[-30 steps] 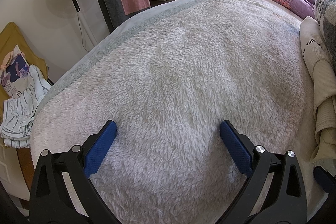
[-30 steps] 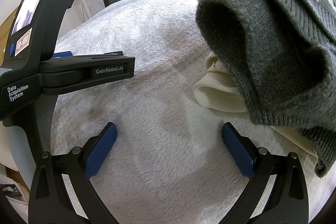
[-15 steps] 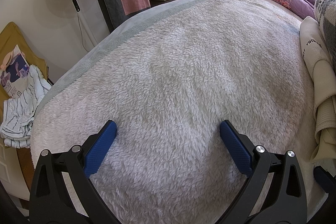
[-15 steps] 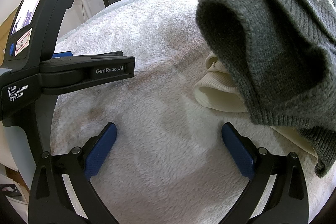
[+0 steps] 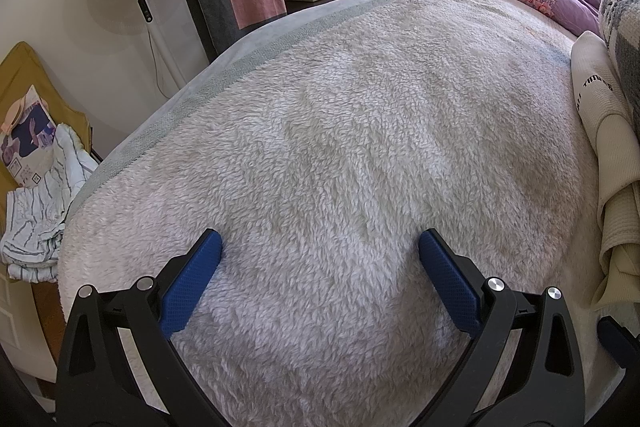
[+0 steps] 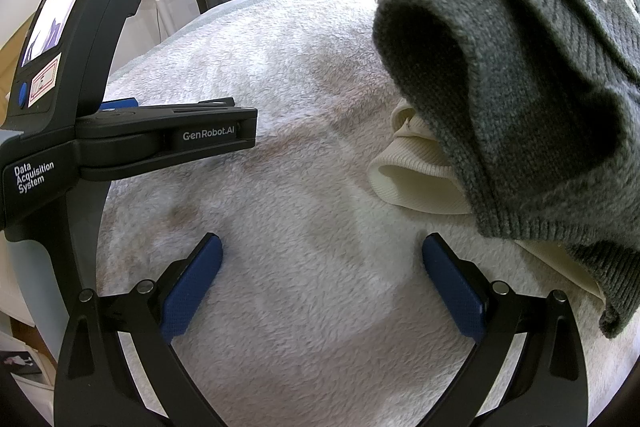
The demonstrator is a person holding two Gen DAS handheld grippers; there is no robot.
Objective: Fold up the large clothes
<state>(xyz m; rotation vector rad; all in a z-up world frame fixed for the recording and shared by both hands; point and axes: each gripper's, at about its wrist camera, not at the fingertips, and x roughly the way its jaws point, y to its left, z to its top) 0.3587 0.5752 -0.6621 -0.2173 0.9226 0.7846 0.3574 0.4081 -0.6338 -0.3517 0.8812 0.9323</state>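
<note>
While both tools hover over the fluffy white blanket (image 5: 340, 131), the left gripper (image 5: 320, 247) is spread wide and holds nothing; the right gripper (image 6: 322, 251) likewise gapes empty. The grey knit sweater (image 6: 520, 67) lies heaped at right, atop a cream garment (image 6: 412, 183), just beyond the right blue pad (image 6: 452, 287).
</note>
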